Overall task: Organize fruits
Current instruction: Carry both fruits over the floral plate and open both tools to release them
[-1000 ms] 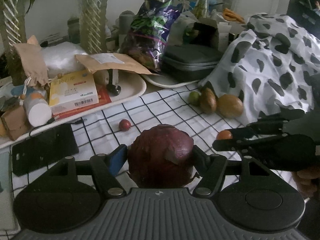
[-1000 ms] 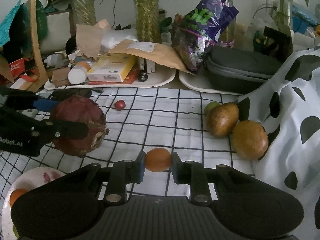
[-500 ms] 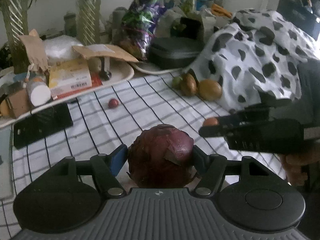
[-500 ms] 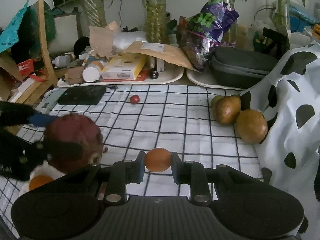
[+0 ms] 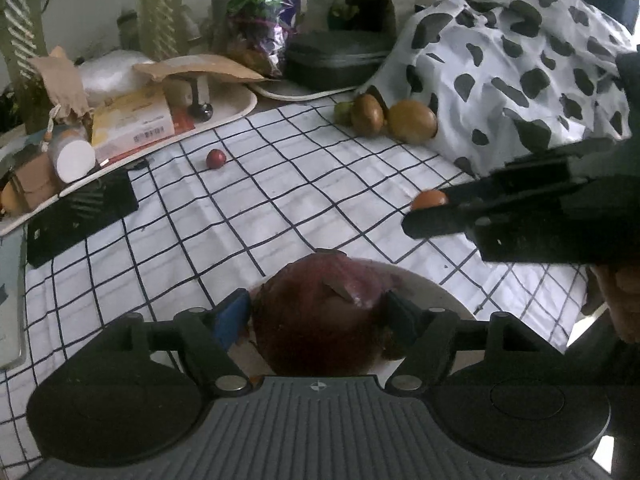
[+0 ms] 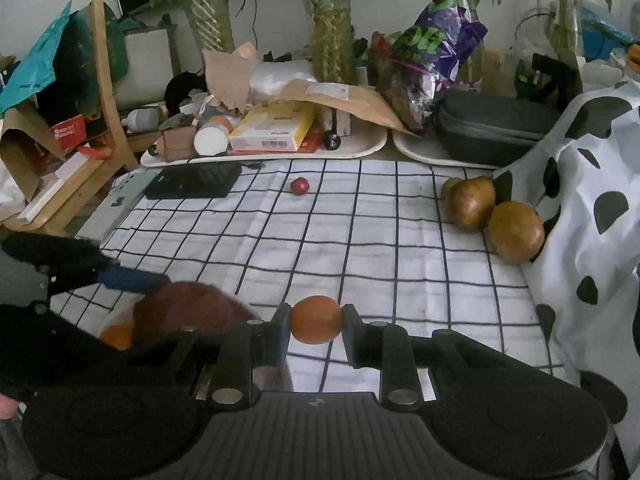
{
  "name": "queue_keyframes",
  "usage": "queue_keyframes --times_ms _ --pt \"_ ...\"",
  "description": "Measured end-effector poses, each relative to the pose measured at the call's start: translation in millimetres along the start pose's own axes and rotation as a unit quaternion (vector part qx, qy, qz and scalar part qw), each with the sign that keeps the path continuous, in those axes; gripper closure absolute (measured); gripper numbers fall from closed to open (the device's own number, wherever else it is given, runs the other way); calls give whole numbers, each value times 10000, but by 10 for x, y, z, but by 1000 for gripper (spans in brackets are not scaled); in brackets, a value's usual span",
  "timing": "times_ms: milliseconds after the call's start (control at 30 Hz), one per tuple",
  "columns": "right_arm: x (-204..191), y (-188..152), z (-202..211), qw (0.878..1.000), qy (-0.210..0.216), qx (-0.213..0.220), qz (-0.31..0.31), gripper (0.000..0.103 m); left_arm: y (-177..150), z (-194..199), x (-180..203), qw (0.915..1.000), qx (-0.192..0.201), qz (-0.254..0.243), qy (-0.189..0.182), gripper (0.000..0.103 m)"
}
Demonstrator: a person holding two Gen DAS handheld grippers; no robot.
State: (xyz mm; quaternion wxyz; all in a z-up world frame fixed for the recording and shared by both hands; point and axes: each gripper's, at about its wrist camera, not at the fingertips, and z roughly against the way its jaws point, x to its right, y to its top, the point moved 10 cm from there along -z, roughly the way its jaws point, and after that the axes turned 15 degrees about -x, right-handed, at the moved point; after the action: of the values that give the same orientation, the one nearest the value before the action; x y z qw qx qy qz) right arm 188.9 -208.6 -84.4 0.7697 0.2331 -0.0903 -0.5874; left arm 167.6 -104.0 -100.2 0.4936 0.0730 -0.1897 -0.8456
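Two tongs are mine, both tipped steeply down over the checked cloth [image 5: 280,200], with the fingers of my right hand [image 5: 624,300] showing under the right tool's body. The left gripper [image 5: 318,308] hangs low over a white plate [image 5: 440,292] right beneath its fingers. The right gripper [image 6: 316,326] reaches in from the left one's right side, slightly ahead of it. As for writing, the purple bag [image 6: 436,40] far ahead of the right tongs bears big green letters that I cannot make out. The yellow box [image 6: 276,126] ahead and to the left carries a barcode, but its print is too small to read. My left jaws stand about half open and have just been opening, with the dark red fruit [image 5: 316,336] between them. It sits on the plate, and the pads appear to stand just off its sides. My right jaws are closed narrow on a small orange fruit [image 6: 316,325], pinched between both pads above the cloth. Another orange fruit [image 6: 116,336] lies on the plate beside the red one. A small red fruit [image 5: 216,158] sits well ahead of the left tongs. Two brown fruits [image 6: 470,204] lie ahead and right of the right tongs, against the spotted cloth [image 6: 592,184].
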Motion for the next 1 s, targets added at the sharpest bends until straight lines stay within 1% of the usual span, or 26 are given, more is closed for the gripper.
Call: queue_keyframes --times_ms 100,200,300,533,800,933,1000 --pt "-1 -54 34 10000 6 -2 -39 75 -17 55 -14 9999 46 141 -72 29" --pt "-9 -107 64 9999 33 -9 -94 75 -40 133 -34 9997 127 217 -23 27" --pt "-54 -170 90 9999 68 -36 -74 75 -83 215 -47 9993 199 315 -54 26" --pt "-209 -320 124 9998 116 -147 69 75 -240 362 9 9991 311 272 43 26" --pt "-399 -530 23 9979 46 -561 334 75 -441 492 18 9985 372 382 80 26" --pt "-476 -587 -7 9968 24 -639 486 75 -503 547 17 9986 385 328 140 26" --pt "-483 -588 -17 9965 -77 -638 534 74 -540 575 14 9985 416 335 149 26"
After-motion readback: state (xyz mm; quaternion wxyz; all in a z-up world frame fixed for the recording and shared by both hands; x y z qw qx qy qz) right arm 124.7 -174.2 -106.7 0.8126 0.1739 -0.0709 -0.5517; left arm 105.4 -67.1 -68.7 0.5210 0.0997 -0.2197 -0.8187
